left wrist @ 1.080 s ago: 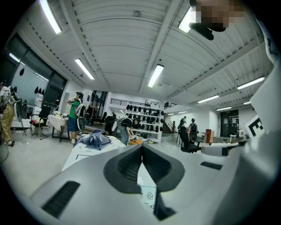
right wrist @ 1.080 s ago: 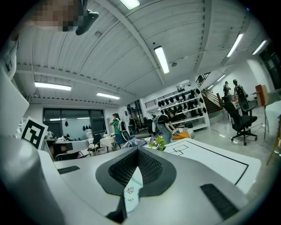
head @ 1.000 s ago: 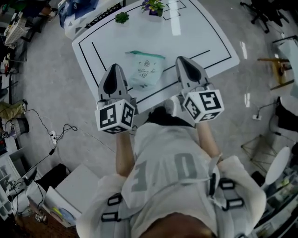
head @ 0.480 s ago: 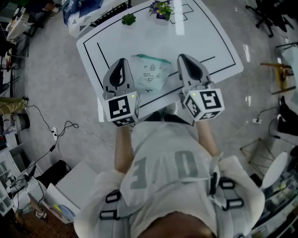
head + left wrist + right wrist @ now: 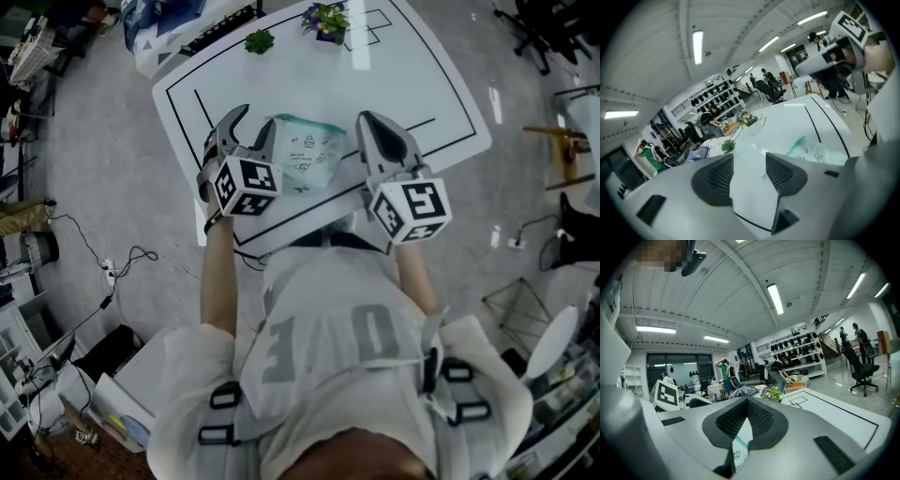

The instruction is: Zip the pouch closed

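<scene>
While one pouch (image 5: 305,155) lies between the two, the left gripper (image 5: 249,126) is opening its empty jaws; the right gripper (image 5: 371,122) has its jaws pressed together.

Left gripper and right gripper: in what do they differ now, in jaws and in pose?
The left gripper's jaws stand apart and are opening, with nothing between them; the right gripper's jaws are together, empty. The left gripper is tilted sideways; the right gripper lies level. Both carry a marker cube and flank the pouch on the white table.
</scene>
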{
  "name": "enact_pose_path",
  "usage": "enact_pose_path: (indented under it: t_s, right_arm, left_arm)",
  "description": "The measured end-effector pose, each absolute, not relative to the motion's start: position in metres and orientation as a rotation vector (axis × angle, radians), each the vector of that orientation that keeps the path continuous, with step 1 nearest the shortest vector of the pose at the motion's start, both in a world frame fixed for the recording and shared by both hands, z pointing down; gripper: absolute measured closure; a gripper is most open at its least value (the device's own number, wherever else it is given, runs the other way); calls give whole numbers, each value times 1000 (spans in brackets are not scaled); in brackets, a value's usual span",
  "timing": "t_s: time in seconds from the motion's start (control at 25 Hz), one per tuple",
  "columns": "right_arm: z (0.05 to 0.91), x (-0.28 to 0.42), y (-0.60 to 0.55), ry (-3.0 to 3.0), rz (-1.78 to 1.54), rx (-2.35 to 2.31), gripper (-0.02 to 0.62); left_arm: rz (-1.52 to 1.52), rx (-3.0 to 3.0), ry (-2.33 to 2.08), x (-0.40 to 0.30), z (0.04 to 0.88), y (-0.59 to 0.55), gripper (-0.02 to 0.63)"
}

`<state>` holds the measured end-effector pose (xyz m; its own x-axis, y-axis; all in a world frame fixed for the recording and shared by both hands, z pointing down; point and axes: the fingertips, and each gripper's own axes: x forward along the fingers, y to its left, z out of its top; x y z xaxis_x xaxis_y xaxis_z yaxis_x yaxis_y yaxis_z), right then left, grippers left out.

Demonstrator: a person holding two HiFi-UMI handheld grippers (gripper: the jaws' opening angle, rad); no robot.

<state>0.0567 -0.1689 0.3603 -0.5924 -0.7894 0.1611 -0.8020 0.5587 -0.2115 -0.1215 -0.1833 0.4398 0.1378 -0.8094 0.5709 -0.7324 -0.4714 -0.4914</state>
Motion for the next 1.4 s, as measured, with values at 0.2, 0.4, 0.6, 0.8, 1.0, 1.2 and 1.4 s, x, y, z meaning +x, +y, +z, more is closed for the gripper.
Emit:
enact_pose_path:
  t_s: [0.2, 0.4, 0.6, 0.8, 1.0, 1.2, 1.4]
  right_arm:
    - [371, 54, -170, -2691, 427, 1392, 589]
    - [376, 51, -166, -2678, 449, 1374, 589]
    - [382, 51, -165, -2658, 466, 1369, 589]
    - [387, 45, -166, -2660, 475, 1355, 589]
    - [388, 48, -168, -2647, 476, 1371, 589]
    - [388, 53, -172, -2642, 482, 1393, 589]
    - [389, 55, -174, -2637, 491, 1401, 589]
  left_arm:
    - [-1509, -2220, 1332, -137, 484, -201, 411]
    - [-1713, -2184, 1086, -144, 529, -206, 411]
    - [-1803, -2195, 991, -145, 555, -216, 412]
    - [-1856, -2241, 922, -143, 571, -217, 426]
    - [-1867, -2244, 886, -137, 576, -218, 503]
    - [-1885, -2236, 847, -133, 582, -217, 563]
    - [-1863, -2257, 888, -133, 575, -221, 578]
